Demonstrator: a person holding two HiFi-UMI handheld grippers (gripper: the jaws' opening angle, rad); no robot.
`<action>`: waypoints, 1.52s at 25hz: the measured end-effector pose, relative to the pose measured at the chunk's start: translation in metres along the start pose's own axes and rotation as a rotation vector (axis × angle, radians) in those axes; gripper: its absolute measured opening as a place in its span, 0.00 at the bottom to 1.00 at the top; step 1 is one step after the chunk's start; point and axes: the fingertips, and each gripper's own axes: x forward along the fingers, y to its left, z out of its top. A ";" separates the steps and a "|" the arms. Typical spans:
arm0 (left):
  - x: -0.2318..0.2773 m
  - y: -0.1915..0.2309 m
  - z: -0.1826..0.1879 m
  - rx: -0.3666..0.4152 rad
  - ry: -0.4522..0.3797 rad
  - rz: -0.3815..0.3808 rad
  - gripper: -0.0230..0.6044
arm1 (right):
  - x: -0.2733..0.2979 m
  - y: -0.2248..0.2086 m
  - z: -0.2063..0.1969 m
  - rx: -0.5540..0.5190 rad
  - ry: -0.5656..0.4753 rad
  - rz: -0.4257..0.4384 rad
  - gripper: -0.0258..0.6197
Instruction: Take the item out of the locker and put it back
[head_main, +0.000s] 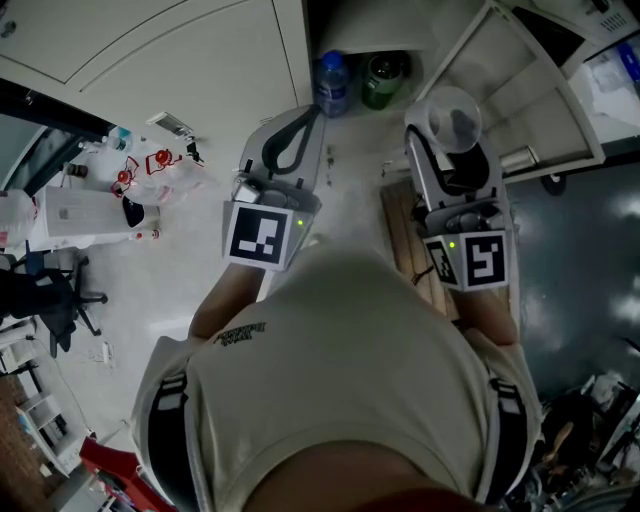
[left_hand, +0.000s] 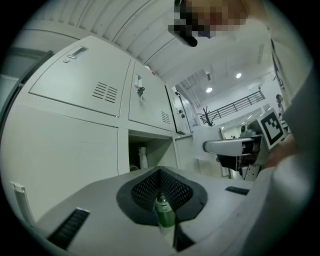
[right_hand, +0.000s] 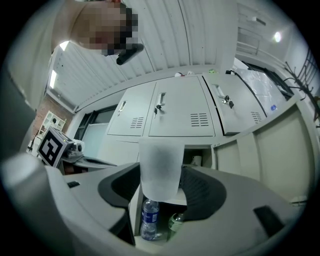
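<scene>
Frosted cup (right_hand: 160, 159) upright, mouth up, long axis vertical, clamped in right tool (right_hand: 161, 176); left tool (left_hand: 160, 173) jaws together.

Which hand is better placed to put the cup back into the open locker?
Right. The right gripper grips the frosted cup and faces the open locker; the left gripper is shut and empty.

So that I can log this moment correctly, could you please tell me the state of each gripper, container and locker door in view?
left gripper: shut, empty.
right gripper: shut on the plastic cup.
plastic cup: upright, held outside the locker.
blue bottle: upright, capped, inside the open compartment.
green bottle: upright beside it.
compartment door: swung open.
upper locker doors: shut.
</scene>
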 end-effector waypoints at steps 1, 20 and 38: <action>0.001 -0.001 -0.001 -0.007 0.002 -0.007 0.06 | 0.000 -0.001 0.000 0.000 0.000 -0.002 0.44; 0.023 0.008 0.015 0.010 -0.009 0.011 0.06 | 0.036 -0.021 0.003 0.025 0.020 0.015 0.44; 0.113 0.010 0.015 0.021 0.017 -0.036 0.06 | 0.167 -0.049 -0.055 -0.059 0.133 -0.041 0.44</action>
